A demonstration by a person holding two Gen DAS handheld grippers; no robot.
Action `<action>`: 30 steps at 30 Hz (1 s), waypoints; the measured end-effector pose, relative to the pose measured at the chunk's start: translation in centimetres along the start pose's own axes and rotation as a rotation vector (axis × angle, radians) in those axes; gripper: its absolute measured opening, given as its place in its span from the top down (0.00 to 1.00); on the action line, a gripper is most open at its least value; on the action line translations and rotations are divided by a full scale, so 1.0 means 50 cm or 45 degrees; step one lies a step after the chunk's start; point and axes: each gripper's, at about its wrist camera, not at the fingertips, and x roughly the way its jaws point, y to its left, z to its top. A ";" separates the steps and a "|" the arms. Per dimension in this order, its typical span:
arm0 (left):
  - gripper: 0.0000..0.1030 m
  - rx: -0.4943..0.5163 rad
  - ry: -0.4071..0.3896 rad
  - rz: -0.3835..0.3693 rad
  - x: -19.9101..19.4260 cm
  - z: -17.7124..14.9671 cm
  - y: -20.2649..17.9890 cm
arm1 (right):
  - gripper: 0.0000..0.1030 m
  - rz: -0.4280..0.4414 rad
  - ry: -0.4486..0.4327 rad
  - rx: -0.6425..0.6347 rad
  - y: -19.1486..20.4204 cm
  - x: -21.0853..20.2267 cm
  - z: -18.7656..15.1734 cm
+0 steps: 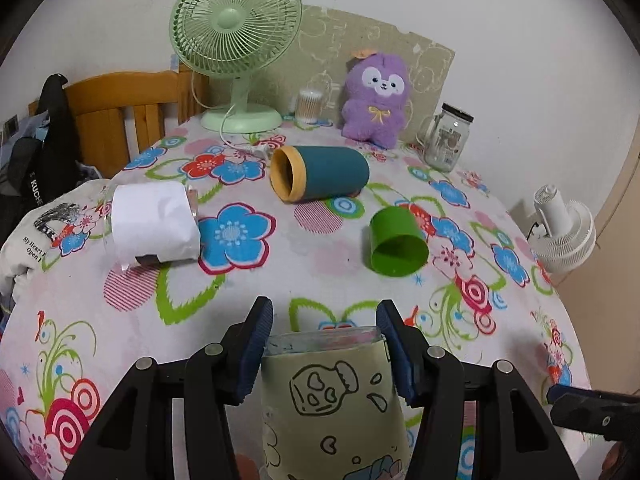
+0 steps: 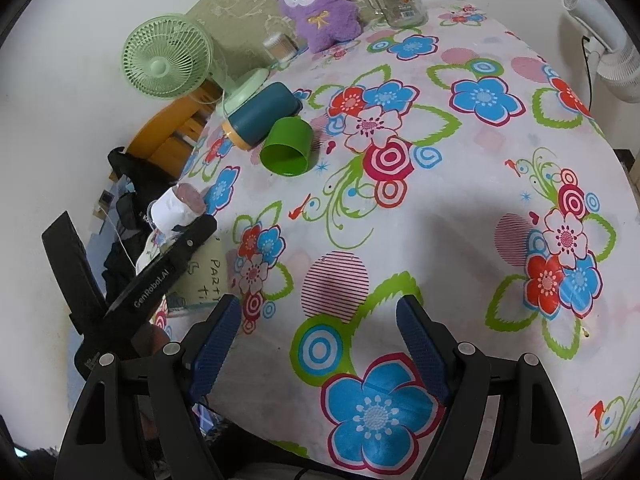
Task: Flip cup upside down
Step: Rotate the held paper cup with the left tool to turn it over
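My left gripper [image 1: 324, 354] is shut on a glass cup with a pale green doodle wrap [image 1: 336, 404]; its clear thick base points away from me, low over the near part of the table. The cup also shows in the right wrist view [image 2: 200, 276], partly hidden behind the left gripper's body. My right gripper [image 2: 318, 344] is open and empty above the flowered cloth. A green cup [image 1: 396, 242] [image 2: 287, 147], a teal cup with a yellow rim [image 1: 320, 174] [image 2: 260, 118] and a white-wrapped glass cup [image 1: 154, 222] [image 2: 176, 206] lie on their sides.
A flowered cloth covers the table [image 1: 256, 280] [image 2: 460, 200]. A green desk fan [image 1: 236, 40], a cotton swab jar [image 1: 309, 106], a purple plush [image 1: 378, 100] and a glass jar [image 1: 448, 138] stand at the back. A white fan [image 1: 564, 236] stands off the right edge, a wooden chair [image 1: 132, 116] at the left.
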 end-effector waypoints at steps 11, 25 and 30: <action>0.46 0.014 0.012 -0.030 -0.044 -0.036 0.002 | 0.20 0.012 0.016 -0.022 0.009 0.011 0.000; 0.07 -0.039 0.383 -0.256 -0.002 0.021 0.019 | 0.20 0.018 0.023 -0.013 0.003 0.014 -0.003; 0.07 -0.017 0.545 -0.246 0.043 0.051 0.027 | 0.20 0.018 0.027 -0.013 0.003 0.017 -0.002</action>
